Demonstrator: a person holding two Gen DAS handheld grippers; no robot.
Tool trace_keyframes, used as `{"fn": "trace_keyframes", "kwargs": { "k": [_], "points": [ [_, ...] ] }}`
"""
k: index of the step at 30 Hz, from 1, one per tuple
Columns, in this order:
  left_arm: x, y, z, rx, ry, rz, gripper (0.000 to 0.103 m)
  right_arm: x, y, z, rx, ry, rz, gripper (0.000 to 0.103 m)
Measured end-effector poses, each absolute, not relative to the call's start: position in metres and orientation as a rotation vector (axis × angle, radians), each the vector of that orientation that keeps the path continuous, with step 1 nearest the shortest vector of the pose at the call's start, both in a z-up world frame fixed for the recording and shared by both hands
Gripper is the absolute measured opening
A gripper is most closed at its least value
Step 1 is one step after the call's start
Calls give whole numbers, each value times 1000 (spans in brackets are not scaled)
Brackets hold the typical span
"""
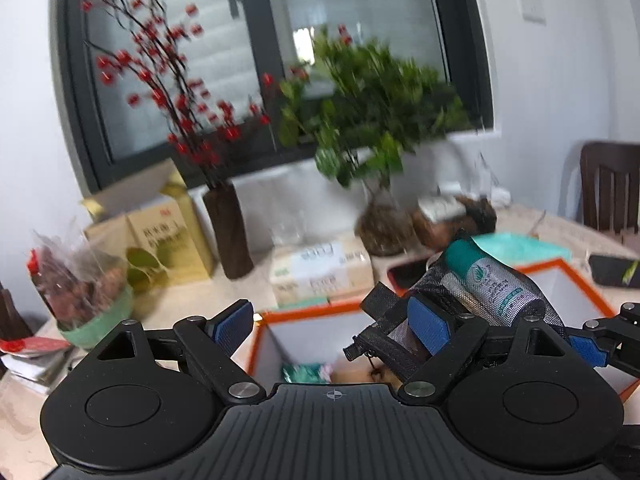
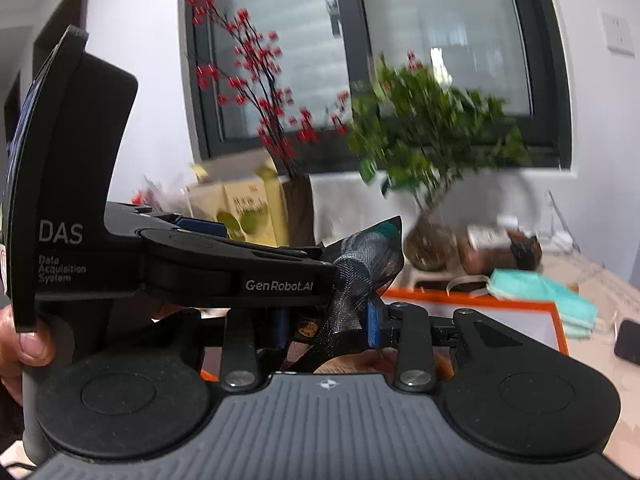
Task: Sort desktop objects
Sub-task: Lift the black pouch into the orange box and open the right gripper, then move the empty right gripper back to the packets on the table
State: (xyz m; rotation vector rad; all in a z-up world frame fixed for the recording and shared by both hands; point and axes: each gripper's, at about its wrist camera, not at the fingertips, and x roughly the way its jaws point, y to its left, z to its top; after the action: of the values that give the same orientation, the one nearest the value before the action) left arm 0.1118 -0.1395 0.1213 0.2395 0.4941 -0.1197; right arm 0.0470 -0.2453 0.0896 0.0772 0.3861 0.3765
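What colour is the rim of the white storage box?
Orange rim, seen best in the left wrist view.

Both views are taken close over the tabletop [image 1: 532, 216], tilted slightly downward toward the window [image 1: 224, 60]; the plant [image 2: 432, 128] and orange-rimmed box [image 2: 500, 300] are shared.

Pouch [image 1: 404, 344] — black mesh, holding a teal-and-white tube [image 1: 486, 276]. Gripper pads [image 1: 428, 322]: blue on black fingers. Box [image 1: 560, 268] — orange rim, white inside. Masks [image 2: 540, 292]: teal. Berries [image 1: 160, 80]: red. Carton [image 1: 168, 240]: yellow-gold. Vase [image 1: 228, 232]: dark brown.
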Motion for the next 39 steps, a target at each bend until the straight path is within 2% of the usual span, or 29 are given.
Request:
{"fn": "trace_keyframes", "kwargs": {
  "k": [5,9,11,13,17,18,20,21,22,29,39],
  "points": [
    [130,-139,92,265,555,-106,94,61,-243,65,19,435,350,41],
    [140,-132,79,255,572,-84,101,68,-239,51,-38,427,317,51],
    [143,-131,77,260,562,-69,103,68,-237,48,-71,412,295,52],
    [146,-130,77,258,557,-58,103,72,-241,48,-71,418,284,59],
    [144,-123,79,243,544,-44,103,66,-252,52,-45,432,286,59],
    [144,-122,79,247,541,-39,103,62,-253,54,-55,421,280,61],
    [142,-116,81,235,542,-41,103,50,-257,62,-70,366,272,73],
    [140,-112,83,222,540,-43,103,43,-260,67,-61,331,265,83],
    [138,-108,86,207,537,-43,103,37,-262,73,-46,303,263,87],
    [96,-70,98,178,512,-58,103,2,-242,99,6,286,371,87],
    [36,60,64,144,613,107,103,-14,-143,68,-12,454,582,87]
  ]
}}
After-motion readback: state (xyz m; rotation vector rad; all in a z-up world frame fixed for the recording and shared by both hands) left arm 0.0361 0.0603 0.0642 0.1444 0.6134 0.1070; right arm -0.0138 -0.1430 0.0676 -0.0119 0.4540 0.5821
